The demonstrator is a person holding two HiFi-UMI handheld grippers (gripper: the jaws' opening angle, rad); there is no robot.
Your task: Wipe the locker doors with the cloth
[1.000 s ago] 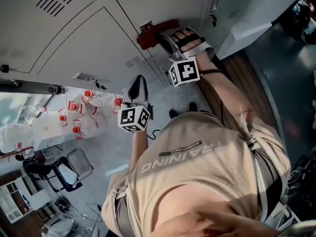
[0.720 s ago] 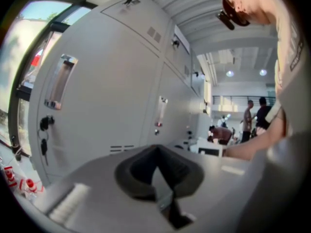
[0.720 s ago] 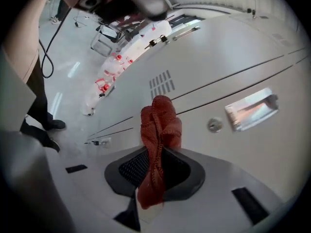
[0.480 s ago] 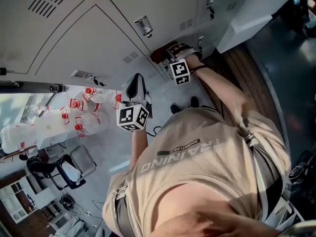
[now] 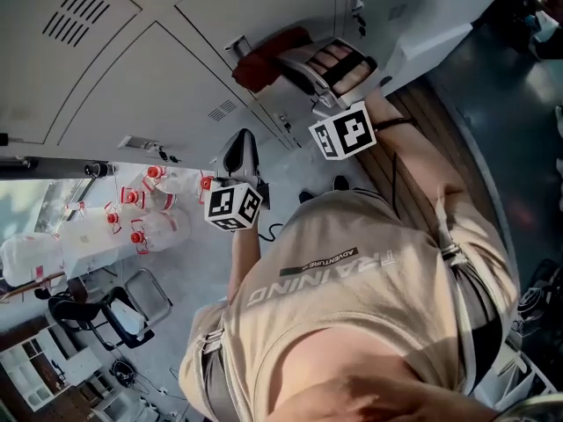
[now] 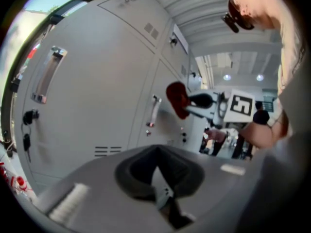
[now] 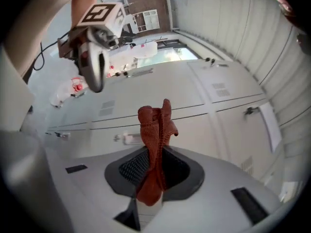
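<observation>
**Item 1: right gripper** (image 7: 151, 181). We record its fingers pinching the cloth (image 7: 155, 125), which is red and knitted. The cloth's lower end is clamped between the fingers. The rest stands bunched past the fingertips, toward the doors (image 7: 204, 106).
Location: the cloth tip is close against the doors, just beside a handle (image 7: 127, 139). We cannot tell whether it touches.

**Item 2: left gripper** (image 6: 163, 198). The fingers are pressed together, and we find nothing between them.
Location: held back from the doors, pointing at them, apart from the cloth.

**Item 3: bottles** (image 5: 141, 209). Red-capped and wrapped in clear plastic.
Location: on the floor near the foot of the doors.
</observation>
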